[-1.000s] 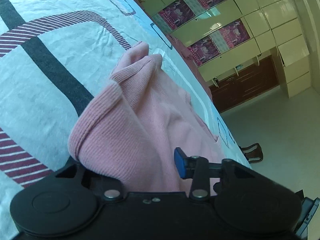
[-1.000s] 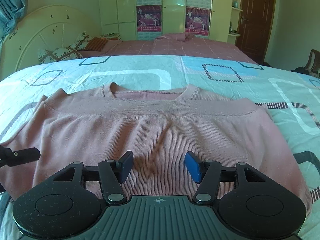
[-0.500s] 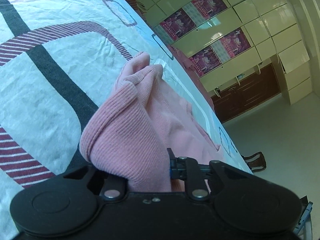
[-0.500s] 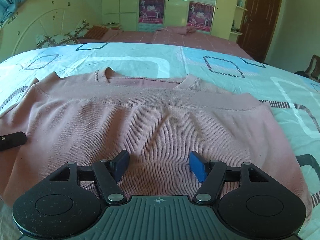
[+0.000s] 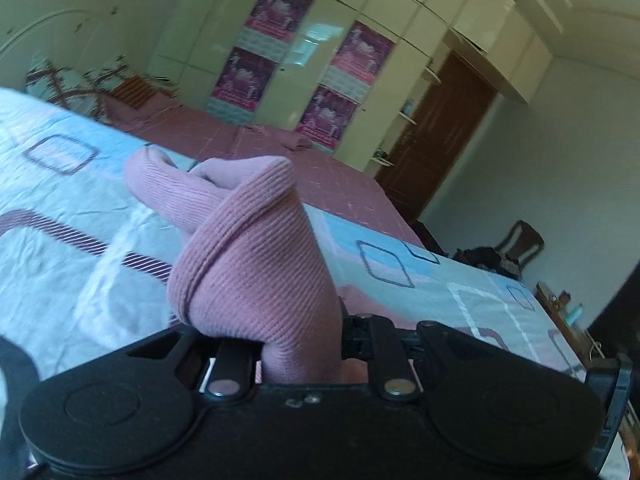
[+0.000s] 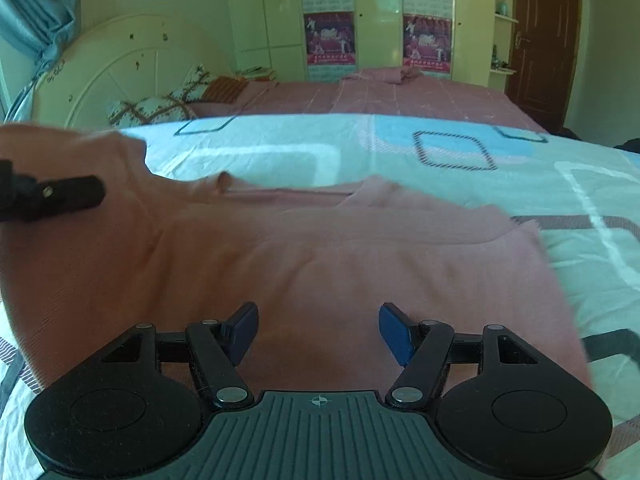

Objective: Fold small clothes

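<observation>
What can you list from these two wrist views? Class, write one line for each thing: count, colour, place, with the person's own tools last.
Pink ribbed knit sweater: one, pink, spread on the bed, left side lifted.
Patterned bed sheet: one, pale blue and white with diamond outlines, under the sweater.
Pink checked bedspread: one, pink, behind the sheet.
White round headboard: one, white, far left.
Wardrobe posters: four, magenta, on the cream wardrobe doors.
Brown wooden door: one, brown, far right.
Left hand-held gripper: one, black, shut on the sweater's edge.
Right hand-held gripper: one, black with blue pads, open over the sweater.
</observation>
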`<state>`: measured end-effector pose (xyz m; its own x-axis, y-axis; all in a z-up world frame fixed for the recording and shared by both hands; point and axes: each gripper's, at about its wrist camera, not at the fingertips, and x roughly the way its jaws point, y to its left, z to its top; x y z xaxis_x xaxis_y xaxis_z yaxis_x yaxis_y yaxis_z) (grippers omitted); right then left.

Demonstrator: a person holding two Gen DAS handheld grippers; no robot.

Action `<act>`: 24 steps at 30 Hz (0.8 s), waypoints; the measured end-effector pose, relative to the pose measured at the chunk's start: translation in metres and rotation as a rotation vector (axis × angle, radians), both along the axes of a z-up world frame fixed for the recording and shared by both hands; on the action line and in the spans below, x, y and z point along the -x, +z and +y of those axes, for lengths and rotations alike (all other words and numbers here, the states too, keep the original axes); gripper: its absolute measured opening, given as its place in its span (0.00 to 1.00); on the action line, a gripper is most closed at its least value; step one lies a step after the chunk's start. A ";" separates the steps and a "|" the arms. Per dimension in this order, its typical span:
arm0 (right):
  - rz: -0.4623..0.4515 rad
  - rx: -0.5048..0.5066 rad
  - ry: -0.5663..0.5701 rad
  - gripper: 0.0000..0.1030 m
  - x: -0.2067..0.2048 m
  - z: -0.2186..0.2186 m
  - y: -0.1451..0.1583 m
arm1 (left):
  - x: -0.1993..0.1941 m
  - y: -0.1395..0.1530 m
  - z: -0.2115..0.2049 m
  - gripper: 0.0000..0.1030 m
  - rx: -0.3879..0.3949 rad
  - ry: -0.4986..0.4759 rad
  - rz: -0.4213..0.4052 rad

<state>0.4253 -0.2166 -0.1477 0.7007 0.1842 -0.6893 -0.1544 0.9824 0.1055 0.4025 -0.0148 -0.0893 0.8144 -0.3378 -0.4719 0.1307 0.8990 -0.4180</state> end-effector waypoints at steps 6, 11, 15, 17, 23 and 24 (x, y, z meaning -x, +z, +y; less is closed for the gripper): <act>0.005 -0.015 -0.116 0.64 0.012 -0.082 0.007 | -0.007 -0.015 -0.110 0.16 -0.129 -0.238 0.006; 0.022 -0.027 -0.207 0.64 0.026 -0.143 0.007 | 0.010 -0.063 -0.179 0.21 -0.326 -0.408 0.070; -0.005 -0.100 -0.215 0.64 0.034 -0.166 0.017 | 0.030 -0.064 -0.180 0.50 -0.357 -0.445 0.063; -0.027 -0.169 -0.196 0.64 0.036 -0.172 0.024 | 0.039 -0.059 -0.172 0.58 -0.338 -0.466 0.070; 0.040 -0.264 -0.061 0.64 0.006 -0.148 0.017 | 0.062 -0.036 -0.120 0.58 -0.276 -0.348 0.069; 0.055 -0.270 -0.049 0.64 0.001 -0.143 0.013 | 0.059 -0.031 -0.108 0.58 -0.267 -0.296 0.069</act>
<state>0.4247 -0.3598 -0.1344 0.6759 0.3334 -0.6572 -0.0942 0.9236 0.3716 0.3431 -0.1226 -0.1201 0.6637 -0.4113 -0.6247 0.3802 0.9048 -0.1918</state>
